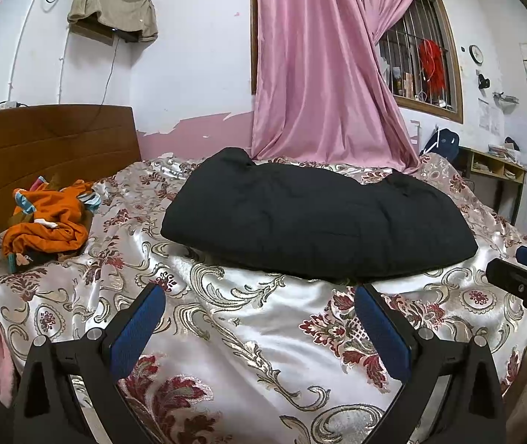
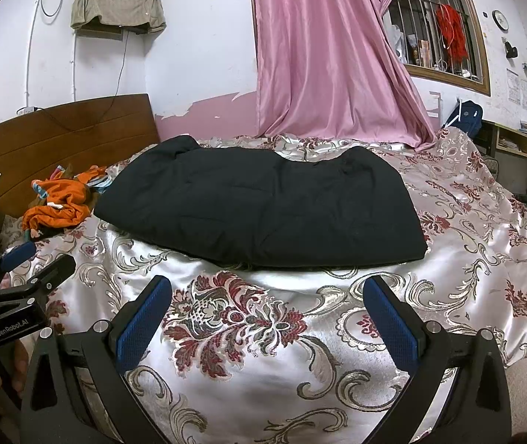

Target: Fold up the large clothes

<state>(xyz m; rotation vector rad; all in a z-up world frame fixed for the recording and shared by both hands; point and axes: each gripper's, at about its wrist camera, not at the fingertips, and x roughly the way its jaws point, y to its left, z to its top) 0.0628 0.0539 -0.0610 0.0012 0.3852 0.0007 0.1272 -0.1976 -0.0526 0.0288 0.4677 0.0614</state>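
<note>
A large black garment (image 1: pixel 315 218) lies folded into a thick oblong on the bed, its near edge just beyond both grippers; in the right wrist view the black garment (image 2: pixel 263 207) fills the middle. My left gripper (image 1: pixel 259 292) is open over the bedspread, nothing between its blue pads, a short way in front of the garment's near edge. My right gripper (image 2: pixel 267 286) is open too, empty, just short of the same edge. Each gripper shows in the other's view: the right gripper (image 1: pixel 515 264) at the right edge, the left gripper (image 2: pixel 41 259) at the left edge.
A floral satin bedspread (image 1: pixel 248 344) covers the bed. An orange bundle of clothes (image 1: pixel 49 222) lies at the left by the wooden headboard (image 1: pixel 52 144). A pink curtain (image 1: pixel 319 74) hangs down onto the bed's far side. A shelf unit (image 2: pixel 522 151) stands at the right.
</note>
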